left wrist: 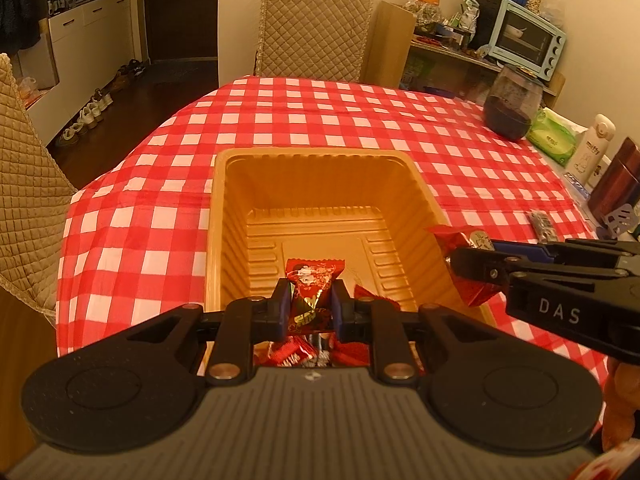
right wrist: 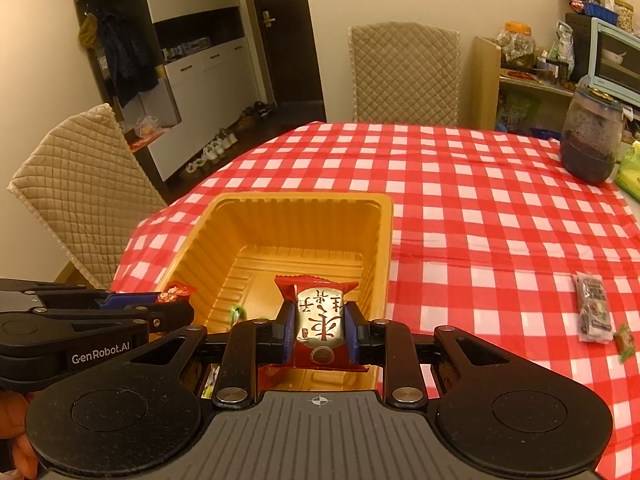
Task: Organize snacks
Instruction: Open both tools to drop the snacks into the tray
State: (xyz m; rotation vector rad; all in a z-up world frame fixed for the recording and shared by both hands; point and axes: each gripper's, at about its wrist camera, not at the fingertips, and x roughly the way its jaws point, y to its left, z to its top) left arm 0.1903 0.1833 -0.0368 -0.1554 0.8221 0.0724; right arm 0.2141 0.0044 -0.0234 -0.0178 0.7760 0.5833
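Observation:
A golden plastic tray [left wrist: 224, 216] [right wrist: 384, 240] stands on the red checked tablecloth. My left gripper [left wrist: 310, 306] is shut on a red snack packet [left wrist: 314, 280] and holds it over the near end of the tray. My right gripper [right wrist: 318, 330] is shut on a red packet with a gold label [right wrist: 320, 316] and holds it over the tray's near right part; it shows in the left wrist view [left wrist: 472, 256] coming in from the right. Several red packets [left wrist: 296, 350] lie in the tray under the left gripper.
A dark snack packet [right wrist: 594, 308] and a small green candy [right wrist: 624, 340] lie on the cloth to the right. A dark jar [right wrist: 592, 136], a green tissue pack [left wrist: 554, 140] and a white bottle [left wrist: 592, 148] stand at the far right. Quilted chairs [right wrist: 404, 72] surround the table.

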